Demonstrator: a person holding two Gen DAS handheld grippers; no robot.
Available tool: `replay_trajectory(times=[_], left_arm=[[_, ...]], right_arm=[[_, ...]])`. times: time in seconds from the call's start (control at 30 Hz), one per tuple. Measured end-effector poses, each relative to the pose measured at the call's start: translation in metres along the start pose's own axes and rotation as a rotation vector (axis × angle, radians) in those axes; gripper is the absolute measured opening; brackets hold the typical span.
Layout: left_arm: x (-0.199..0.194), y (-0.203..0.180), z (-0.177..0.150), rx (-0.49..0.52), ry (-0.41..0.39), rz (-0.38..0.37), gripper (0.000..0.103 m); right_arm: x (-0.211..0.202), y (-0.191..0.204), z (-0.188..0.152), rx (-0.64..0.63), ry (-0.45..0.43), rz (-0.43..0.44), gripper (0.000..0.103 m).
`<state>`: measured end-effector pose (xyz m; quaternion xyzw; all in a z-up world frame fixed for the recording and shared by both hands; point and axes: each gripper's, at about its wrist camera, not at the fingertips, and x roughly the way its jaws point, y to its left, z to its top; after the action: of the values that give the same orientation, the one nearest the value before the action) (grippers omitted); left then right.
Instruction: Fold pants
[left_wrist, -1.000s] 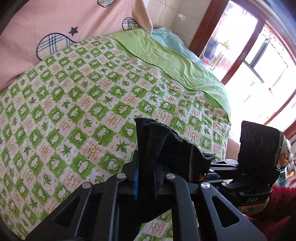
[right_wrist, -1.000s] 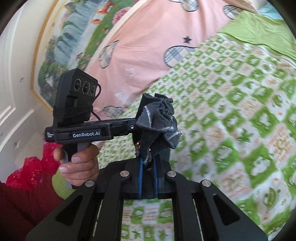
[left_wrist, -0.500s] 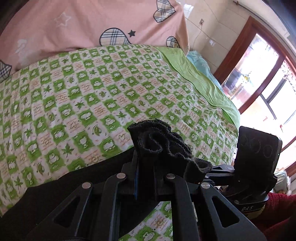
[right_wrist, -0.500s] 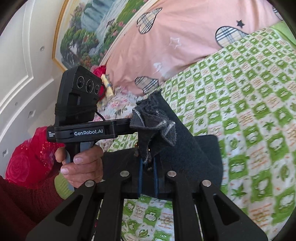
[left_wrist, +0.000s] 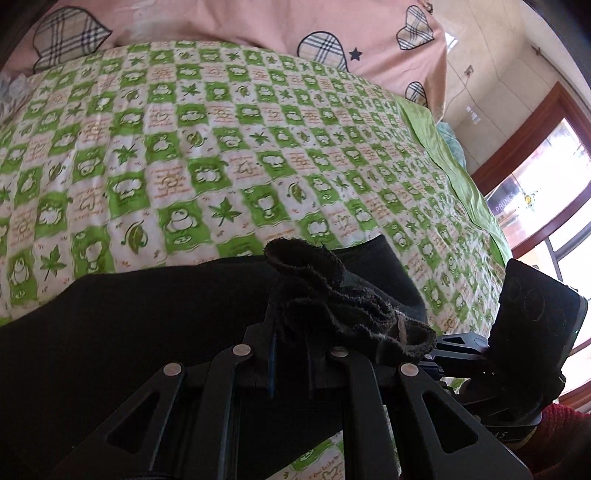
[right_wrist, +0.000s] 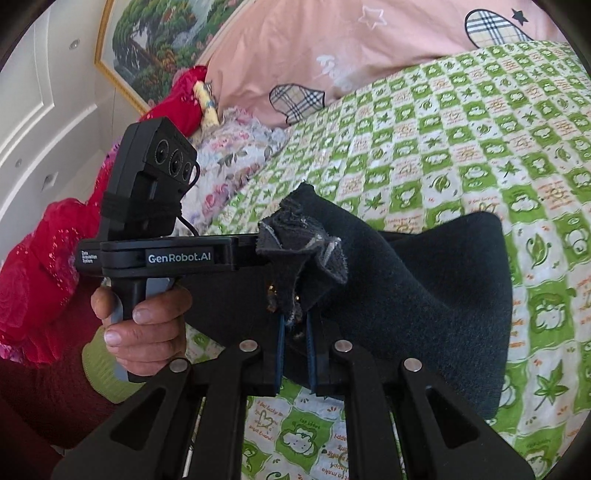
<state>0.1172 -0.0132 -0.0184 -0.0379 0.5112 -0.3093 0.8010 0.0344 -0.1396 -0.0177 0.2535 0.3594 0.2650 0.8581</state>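
Pants (left_wrist: 147, 325): dark, soft knit cloth; spread across the green checked quilt (left_wrist: 229, 155) at the near side of the bed, body of the cloth lying on the quilt, gathered edge raised off it.

Left gripper (left_wrist: 291, 354): jaws narrow, clamped on a bunched, frayed edge of the pants; the bunch stands proud above the jaws.

Right gripper (right_wrist: 295, 332): jaws narrow, clamped on a second bunch of the same edge; the two grippers sit close together, the left one visible just beside it in the right view, held by a hand (right_wrist: 144, 325).

Handling, judged: light; limp, no stiffness, sags between the two holds; fuzzy surface, unlikely to slip in the pads; not fragile, though the frayed edge may snag.

Hold points, judged: both grips at the hem or waist edge; which cannot be told; spread them apart to tension that edge before laying the fold; several layers gathered in each bite, so an inner layer may slide free.
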Motion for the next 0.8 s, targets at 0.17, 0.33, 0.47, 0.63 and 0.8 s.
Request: replay_trajectory(times=[0.17,0.33,0.47,0.63,0.8], left_arm=[[-0.002,0.019,-0.016,-0.072,-0.001,0.021,0.01],[-0.019,0.027,-0.032,-0.112,-0.033,0.078,0.012],[-0.036,0.032,-0.045,-0.161,-0.065,0.11,0.022],[-0.064,0.045,-0.066,-0.256,-0.122,0.142,0.035],[-0.092,0.061,-0.093,-0.359,-0.169,0.176,0.043]], right_arm=[[0.013,0.004,-0.007,-0.029,0.05,-0.04,0.017],[0.017,0.011,-0.01,-0.049,0.085,-0.02,0.037],[0.018,0.024,-0.011,-0.083,0.098,0.004,0.041],[0.017,0.039,-0.006,-0.109,0.089,0.04,0.042],[0.016,0.054,0.006,-0.139,0.077,0.061,0.042]])
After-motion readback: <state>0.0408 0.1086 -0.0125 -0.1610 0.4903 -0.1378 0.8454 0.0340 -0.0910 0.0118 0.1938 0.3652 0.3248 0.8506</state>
